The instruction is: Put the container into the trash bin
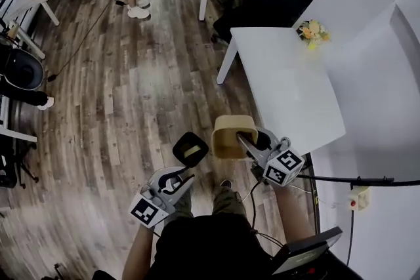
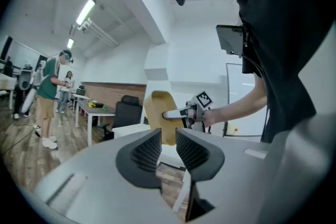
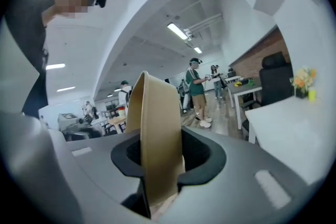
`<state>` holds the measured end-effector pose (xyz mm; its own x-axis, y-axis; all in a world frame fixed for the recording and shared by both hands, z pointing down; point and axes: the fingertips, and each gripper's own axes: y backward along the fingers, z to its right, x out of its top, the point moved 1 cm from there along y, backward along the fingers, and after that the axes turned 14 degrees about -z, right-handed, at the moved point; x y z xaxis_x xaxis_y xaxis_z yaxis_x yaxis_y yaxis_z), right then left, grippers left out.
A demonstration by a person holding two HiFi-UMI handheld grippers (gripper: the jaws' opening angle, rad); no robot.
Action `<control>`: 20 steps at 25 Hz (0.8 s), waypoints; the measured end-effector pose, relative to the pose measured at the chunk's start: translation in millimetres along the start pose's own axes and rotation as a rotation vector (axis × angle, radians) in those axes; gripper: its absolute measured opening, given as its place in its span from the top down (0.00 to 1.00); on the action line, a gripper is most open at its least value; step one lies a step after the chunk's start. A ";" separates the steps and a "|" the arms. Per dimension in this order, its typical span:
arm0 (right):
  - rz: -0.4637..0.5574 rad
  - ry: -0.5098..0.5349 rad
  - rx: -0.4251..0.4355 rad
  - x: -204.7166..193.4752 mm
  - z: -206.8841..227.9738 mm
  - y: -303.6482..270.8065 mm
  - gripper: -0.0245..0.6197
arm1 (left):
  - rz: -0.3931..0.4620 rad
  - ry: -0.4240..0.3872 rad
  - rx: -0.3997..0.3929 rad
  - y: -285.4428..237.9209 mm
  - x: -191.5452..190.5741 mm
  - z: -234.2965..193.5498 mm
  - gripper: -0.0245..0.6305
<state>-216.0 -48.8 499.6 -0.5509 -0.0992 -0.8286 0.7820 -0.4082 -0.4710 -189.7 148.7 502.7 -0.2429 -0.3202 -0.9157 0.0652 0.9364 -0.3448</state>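
Container [image 1: 233, 134] sat clamped by its wall in right tool [image 3: 157, 155]; left tool [image 2: 168, 147], narrowly agape, held nothing. Firm grip was needed until over bin.

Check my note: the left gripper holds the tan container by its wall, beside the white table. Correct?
Not quite. It is the right gripper that holds the container by its wall; the right gripper view shows its jaws closed on it. The left gripper has nothing between its jaws. The rest stands: the container is beside the table.
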 end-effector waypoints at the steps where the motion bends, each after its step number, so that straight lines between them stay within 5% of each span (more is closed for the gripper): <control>1: 0.001 -0.065 -0.012 -8.3 8.5 -21.4 0.74 | 0.013 0.009 0.033 7.3 -4.3 -10.4 0.85; 5: -0.053 -0.271 -0.045 -69.1 37.4 -102.4 0.74 | 0.048 0.010 0.104 29.1 -23.5 -32.5 0.87; 12: -0.214 -0.416 -0.111 -231.3 83.3 -213.6 0.74 | 0.012 0.092 0.284 25.3 -67.1 -49.9 0.89; 20: -0.375 -0.584 -0.196 -376.9 115.8 -280.5 0.73 | -0.054 0.151 0.234 -27.7 -138.2 -42.6 0.90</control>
<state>-261.5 -2.0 979.1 -0.8158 -0.4755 -0.3292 0.5172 -0.3451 -0.7832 -199.2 173.2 647.6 -0.3923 -0.3276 -0.8595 0.2660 0.8541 -0.4469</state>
